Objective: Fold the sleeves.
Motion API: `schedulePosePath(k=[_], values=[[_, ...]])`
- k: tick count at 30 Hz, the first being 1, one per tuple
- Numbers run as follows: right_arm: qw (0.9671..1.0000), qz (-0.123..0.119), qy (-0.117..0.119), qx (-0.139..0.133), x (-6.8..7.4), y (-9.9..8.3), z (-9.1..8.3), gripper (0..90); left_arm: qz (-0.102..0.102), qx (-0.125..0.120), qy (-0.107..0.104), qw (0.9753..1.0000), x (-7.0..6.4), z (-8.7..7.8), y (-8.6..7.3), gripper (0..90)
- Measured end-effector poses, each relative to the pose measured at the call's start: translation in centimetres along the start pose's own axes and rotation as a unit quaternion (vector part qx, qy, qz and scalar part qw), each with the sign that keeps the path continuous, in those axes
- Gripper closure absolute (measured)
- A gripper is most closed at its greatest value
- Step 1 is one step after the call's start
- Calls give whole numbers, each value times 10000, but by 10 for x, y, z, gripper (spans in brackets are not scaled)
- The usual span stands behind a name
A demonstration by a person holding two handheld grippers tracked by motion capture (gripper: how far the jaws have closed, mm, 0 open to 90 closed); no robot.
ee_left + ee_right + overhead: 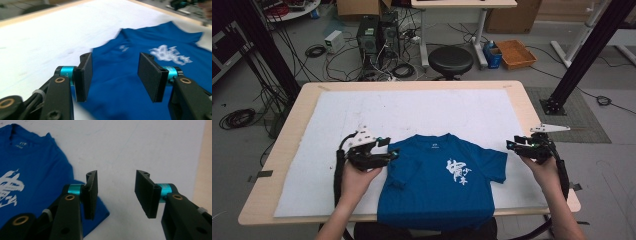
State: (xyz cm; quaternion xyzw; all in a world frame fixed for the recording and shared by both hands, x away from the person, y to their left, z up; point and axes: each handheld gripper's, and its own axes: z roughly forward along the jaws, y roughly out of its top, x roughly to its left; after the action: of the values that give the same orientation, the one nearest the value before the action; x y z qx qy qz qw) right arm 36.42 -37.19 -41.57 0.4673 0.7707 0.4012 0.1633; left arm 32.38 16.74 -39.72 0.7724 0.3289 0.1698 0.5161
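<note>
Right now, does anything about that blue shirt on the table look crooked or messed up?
Yes, slightly. The blue T-shirt isn't lying flat: its sleeve beside the left tool is folded and bunched, while the other sleeve is spread out. Its hem also hangs over the table edge nearest the person.

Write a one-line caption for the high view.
Two open tools, left and right, flank a blue T-shirt lying on a white mat.

Blue T-shirt [437, 185] with white print, white mat [412, 112]
</note>
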Motion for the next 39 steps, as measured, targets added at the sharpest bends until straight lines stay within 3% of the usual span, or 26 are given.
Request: schedulePosePath(k=[1, 2, 3, 8, 12, 14, 17, 21, 22, 23, 26, 27, 28, 29, 30, 31, 34, 39], values=[[10000, 23, 45, 68, 0, -2, 2, 573, -82, -142, 177, 9997, 9, -13, -10, 446], [9999, 57, 78, 138, 0, -5, 3, 595, -82, -142, 177, 9997, 9, -13, -10, 446], [9997, 81, 90, 215, 0, -7, 5, 606, -222, -203, 333, 9990, 19, -23, -19, 446], [9988, 195, 167, 421, -1, -12, 14, 648, -485, -243, 484, 9974, 34, -32, -29, 445], [9973, 156, 212, 684, 1, -15, 22, 723, -536, -221, 480, 9972, 39, -33, -31, 446], [9974, 92, 189, 691, 2, -16, 22, 754, -529, -205, 464, 9973, 39, -32, -31, 446], [9977, 40, 213, 647, 3, -15, 18, 889, -519, -164, 462, 9975, 38, -32, -32, 446], [9984, 83, 277, 487, 6, -10, 11, 891, -549, -134, 453, 9974, 38, -30, -32, 446], [9982, 200, 476, 314, 10, -3, 4, 891, -571, -118, 429, 9974, 39, -29, -33, 446], [9982, 200, 476, 314, 10, -3, 4, 891, -580, -89, 406, 9975, 39, -28, -33, 446], [9972, 211, 711, 85, 25, 10, -5, 891, -612, 27, 408, 9973, 40, -24, -35, 445], [9969, 181, 757, 79, 31, 14, -7, 891, -633, 48, 395, 9972, 40, -23, -36, 445], [9968, 70, 784, 118, 47, 20, -6, 891, -622, 67, 403, 9972, 41, -23, -37, 445], [9968, 70, 784, 118, 47, 20, -6, 891, -617, 86, 388, 9973, 40, -23, -37, 445], [9967, -111, 777, 204, 63, 24, -4, 891, -604, 91, 375, 9974, 41, -22, -37, 445], [9967, -111, 777, 204, 63, 24, -4, 891, -621, 88, 368, 9974, 41, -22, -37, 445], [9957, -433, 758, 312, 97, 34, 2, 890, -643, 88, 338, 9973, 42, -22, -37, 445], [9952, -606, 701, 327, 113, 38, 6, 891, -700, 99, 286, 9971, 43, -21, -38, 445]])
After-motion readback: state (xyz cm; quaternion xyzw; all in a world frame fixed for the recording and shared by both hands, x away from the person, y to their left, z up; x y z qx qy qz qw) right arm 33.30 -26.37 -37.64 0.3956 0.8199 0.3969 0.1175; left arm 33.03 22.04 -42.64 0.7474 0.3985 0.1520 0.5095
